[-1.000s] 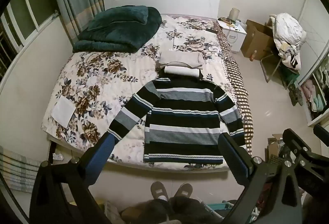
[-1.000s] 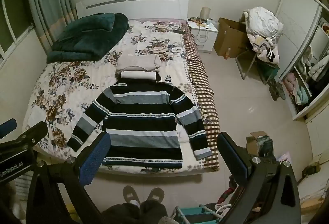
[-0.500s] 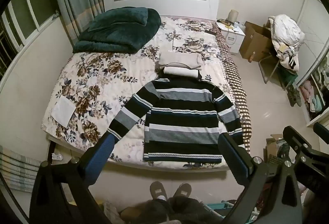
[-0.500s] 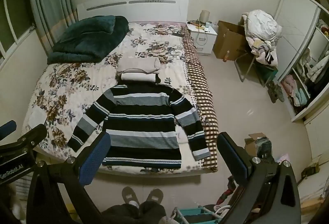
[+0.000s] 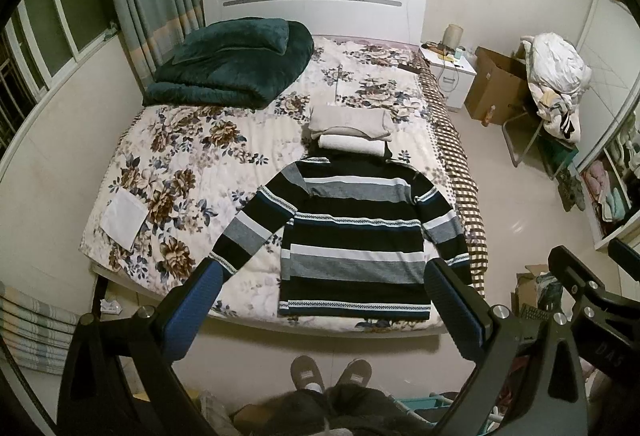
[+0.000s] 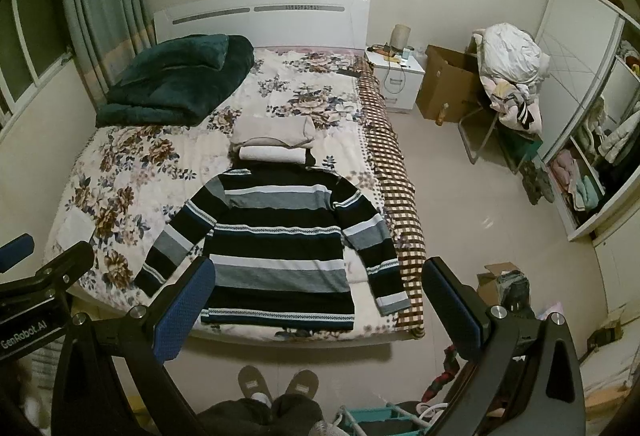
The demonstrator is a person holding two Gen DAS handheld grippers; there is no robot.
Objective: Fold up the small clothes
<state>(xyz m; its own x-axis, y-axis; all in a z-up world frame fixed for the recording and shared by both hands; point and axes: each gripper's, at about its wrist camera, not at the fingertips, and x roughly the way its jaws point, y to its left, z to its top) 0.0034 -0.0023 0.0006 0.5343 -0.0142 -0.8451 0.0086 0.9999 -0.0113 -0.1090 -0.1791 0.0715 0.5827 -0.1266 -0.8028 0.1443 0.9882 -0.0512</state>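
Note:
A black, grey and white striped sweater (image 5: 352, 232) lies flat on the floral bedspread (image 5: 180, 171), sleeves spread, hem at the bed's foot edge. It also shows in the right wrist view (image 6: 276, 240). Behind its collar sit folded beige and white clothes (image 5: 350, 125), also in the right wrist view (image 6: 274, 137). My left gripper (image 5: 324, 300) is open and empty, held high above the foot of the bed. My right gripper (image 6: 318, 300) is open and empty at about the same height.
A dark green folded blanket (image 5: 232, 63) lies at the bed's head left. A white nightstand (image 5: 450, 69), cardboard box (image 5: 496, 89) and chair piled with laundry (image 5: 556, 75) stand at right. An open wardrobe (image 6: 592, 163) is far right. The person's slippered feet (image 5: 330, 380) are below.
Both grippers have shifted slightly; the views have tilted a little so the bed sits lower in frame. The sweater has not moved and both grippers stay open.

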